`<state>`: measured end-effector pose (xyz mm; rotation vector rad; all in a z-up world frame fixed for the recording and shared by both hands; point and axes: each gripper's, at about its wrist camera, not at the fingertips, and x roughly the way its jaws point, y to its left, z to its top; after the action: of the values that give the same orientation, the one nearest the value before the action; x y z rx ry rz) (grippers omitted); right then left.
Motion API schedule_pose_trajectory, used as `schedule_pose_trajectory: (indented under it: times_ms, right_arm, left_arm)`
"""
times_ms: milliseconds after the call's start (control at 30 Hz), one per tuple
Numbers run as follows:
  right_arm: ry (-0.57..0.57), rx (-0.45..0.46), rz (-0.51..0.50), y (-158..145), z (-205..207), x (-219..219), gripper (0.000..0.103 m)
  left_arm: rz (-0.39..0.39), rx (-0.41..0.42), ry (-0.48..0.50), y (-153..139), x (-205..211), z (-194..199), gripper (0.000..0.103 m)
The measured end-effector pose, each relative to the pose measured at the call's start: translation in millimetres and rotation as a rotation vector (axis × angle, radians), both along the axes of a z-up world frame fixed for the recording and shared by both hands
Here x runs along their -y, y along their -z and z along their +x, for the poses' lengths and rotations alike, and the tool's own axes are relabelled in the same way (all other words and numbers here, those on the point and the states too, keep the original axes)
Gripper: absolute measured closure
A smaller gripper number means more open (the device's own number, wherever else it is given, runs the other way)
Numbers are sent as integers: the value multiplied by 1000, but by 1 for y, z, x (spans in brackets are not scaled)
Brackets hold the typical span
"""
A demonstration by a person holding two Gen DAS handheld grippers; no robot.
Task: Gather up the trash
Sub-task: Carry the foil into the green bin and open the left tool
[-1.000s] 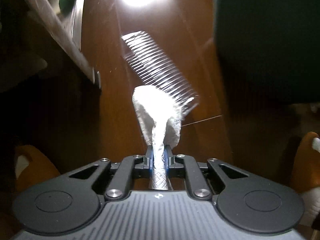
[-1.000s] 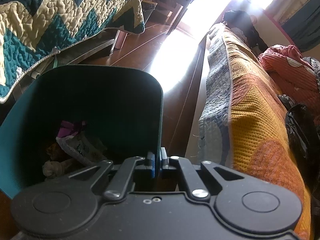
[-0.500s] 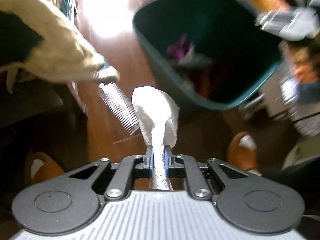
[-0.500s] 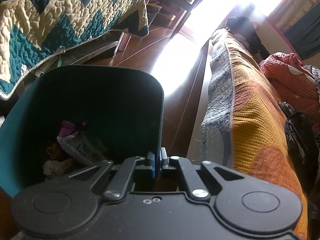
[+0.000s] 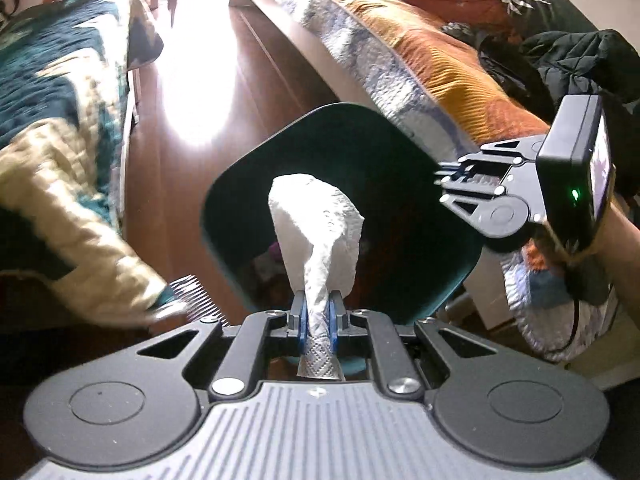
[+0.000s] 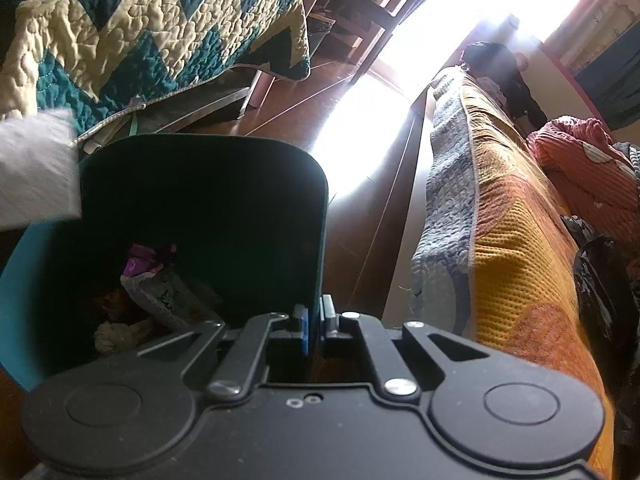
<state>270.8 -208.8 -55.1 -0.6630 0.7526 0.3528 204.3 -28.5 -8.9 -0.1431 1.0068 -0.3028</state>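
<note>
Bedroom floor (image 5: 256, 80) of dark wood is running between two beds: one under a teal-and-cream zigzag quilt (image 6: 132, 36), the other under an orange and grey-blue bedspread (image 6: 504, 240). Sunlight is glaring off the boards beyond.

Teal waste bin (image 5: 420, 216) is being held tilted between the beds. The right tongs (image 6: 316, 328) are pressed together on its rim, one finger inside the wall and one outside, keeping the mouth turned toward the left hand. Inside the bin, a purple wrapper (image 6: 144, 260) and other crumpled litter are lying at the bottom.

Left tongs (image 5: 318, 316) are pinching a crumpled white paper towel (image 5: 320, 232) by its twisted tail, the loose bulk standing up past the fingertips. A second ago this towel was hanging low over bare floor beside a ribbed silver item; it is now sitting in front of the open mouth of the bin, and its white edge is showing at the left of the right wrist view, just at the rim. The ribbed silver item (image 5: 192, 296) is lying on the floor beside the quilt's hem, not yet collected.

Judgement: the carry is nearly complete; the release into the bin is the step outstanding, after which the silver item appears to be next.
</note>
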Motion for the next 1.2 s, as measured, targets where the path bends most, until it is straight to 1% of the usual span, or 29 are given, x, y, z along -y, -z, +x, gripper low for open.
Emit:
schedule_pose_trajectory:
  times_ms: [167, 233, 467, 667, 900, 1033, 1100, 1167, 1200]
  right_arm:
    - [-18, -2, 9, -2, -3, -3, 98]
    - [-23, -1, 9, -2, -4, -3, 98]
    - [-26, -1, 12, -2, -5, -5, 97]
    - [-33, -4, 18, -4, -7, -7, 97]
    - [-43, -4, 21, -5, -8, -7, 97]
    - [-43, -4, 20, -5, -8, -8, 97]
    - [-42, -3, 19, -5, -8, -8, 97]
    - [-42, -3, 18, -5, -8, -8, 97]
    - [-42, -3, 19, -5, -8, -8, 97]
  left_arm:
    - [17, -5, 8, 20, 29, 27, 92]
    - [21, -23, 10, 30, 39, 38, 92]
    - [52, -85, 5, 62, 55, 56, 92]
    - [80, -93, -5, 75, 62, 65, 92]
    - [64, -126, -12, 86, 64, 73, 91]
    - [64, -125, 0, 89, 67, 76, 85]
    - [60, -122, 2, 89, 67, 76, 80]
    - [53, -118, 1, 89, 67, 77, 71]
    - [49, -115, 0, 89, 66, 77, 70]
